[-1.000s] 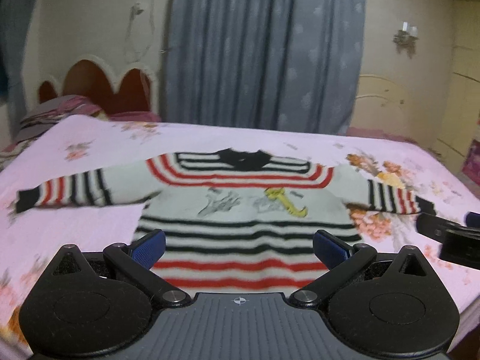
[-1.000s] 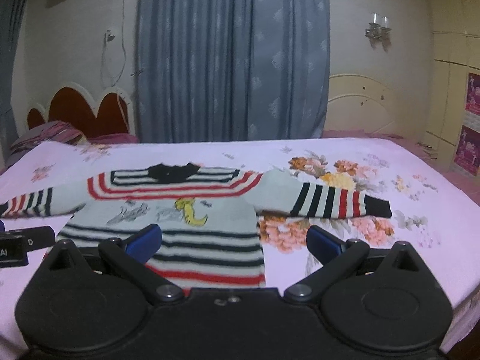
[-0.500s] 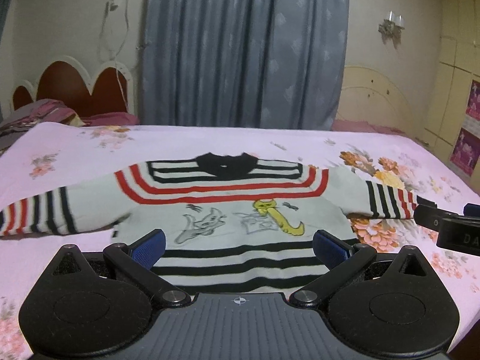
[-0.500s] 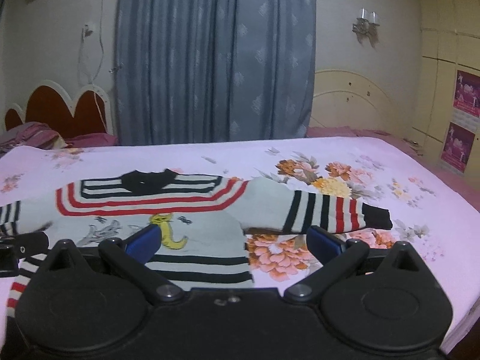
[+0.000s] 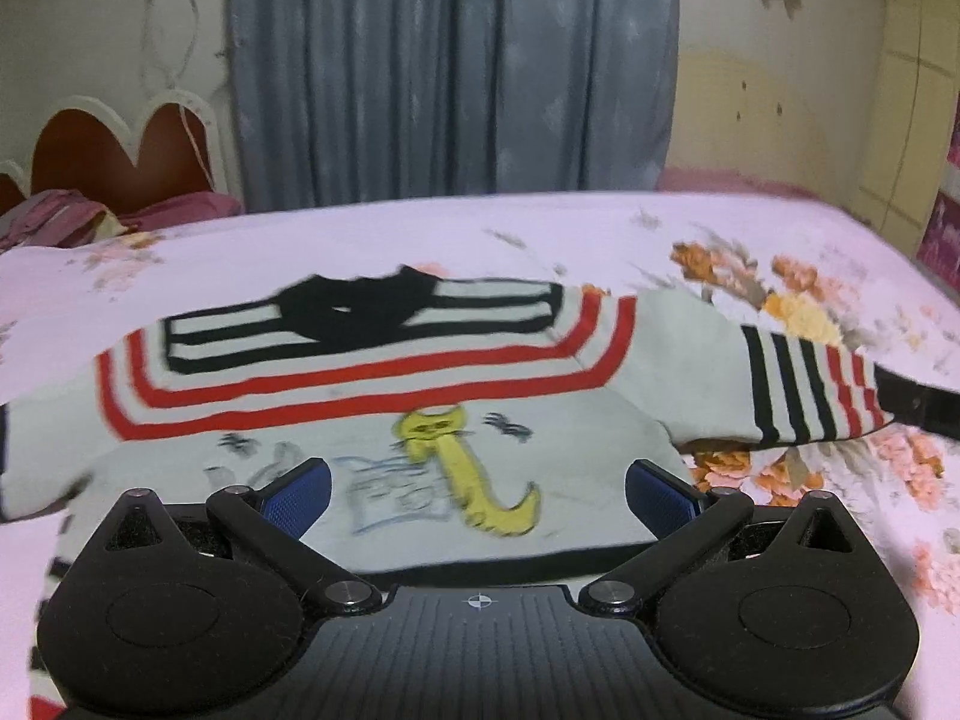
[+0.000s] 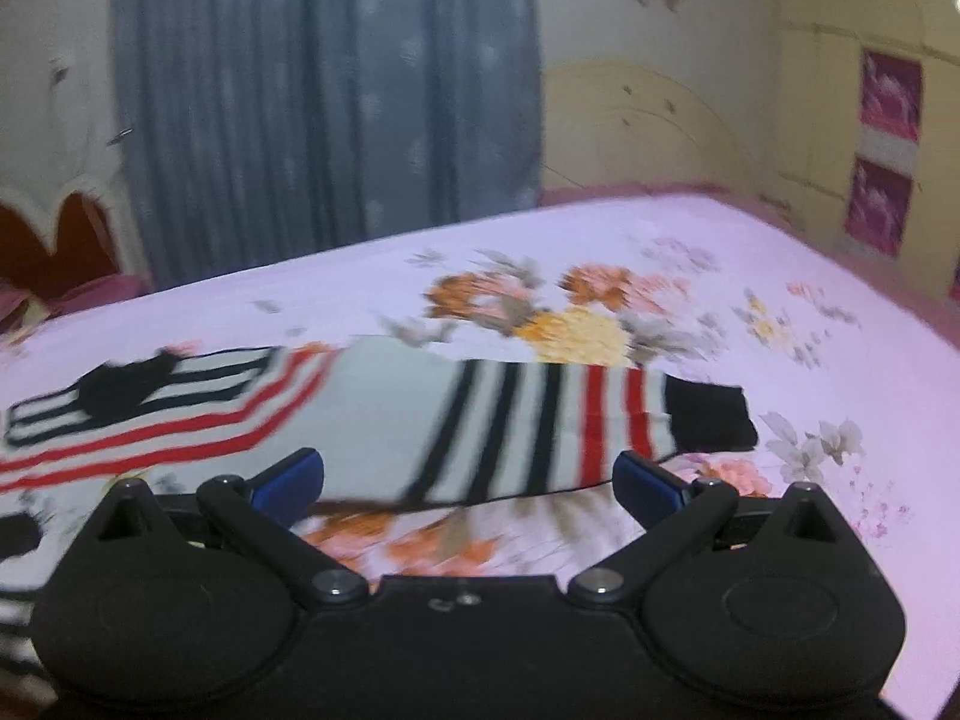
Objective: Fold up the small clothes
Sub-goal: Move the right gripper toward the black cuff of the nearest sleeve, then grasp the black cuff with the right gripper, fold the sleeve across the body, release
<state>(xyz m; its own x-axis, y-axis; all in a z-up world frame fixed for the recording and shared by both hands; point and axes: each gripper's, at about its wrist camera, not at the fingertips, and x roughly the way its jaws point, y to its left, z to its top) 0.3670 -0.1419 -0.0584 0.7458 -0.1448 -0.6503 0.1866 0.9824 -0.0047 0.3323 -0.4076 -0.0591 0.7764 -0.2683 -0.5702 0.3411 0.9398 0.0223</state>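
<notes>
A small striped sweater (image 5: 372, 384) lies flat and face up on the bed, white with red and black stripes, a black collar and a yellow cat picture. My left gripper (image 5: 479, 489) is open and empty, low over the sweater's chest. My right gripper (image 6: 468, 477) is open and empty over the sweater's right sleeve (image 6: 540, 420), whose black cuff (image 6: 708, 420) points right. The right gripper's finger (image 5: 918, 405) shows at the right edge of the left wrist view, at the sleeve end.
The bed has a pink floral sheet (image 5: 780, 276). A red scalloped headboard (image 5: 120, 162) and pillows stand at the far left. A blue curtain (image 5: 450, 72) hangs behind the bed. Cream cabinets (image 6: 870, 120) stand on the right.
Both grippers have moved forward and lower over the sweater. The right gripper has swung right onto the right sleeve. Both stay open.
</notes>
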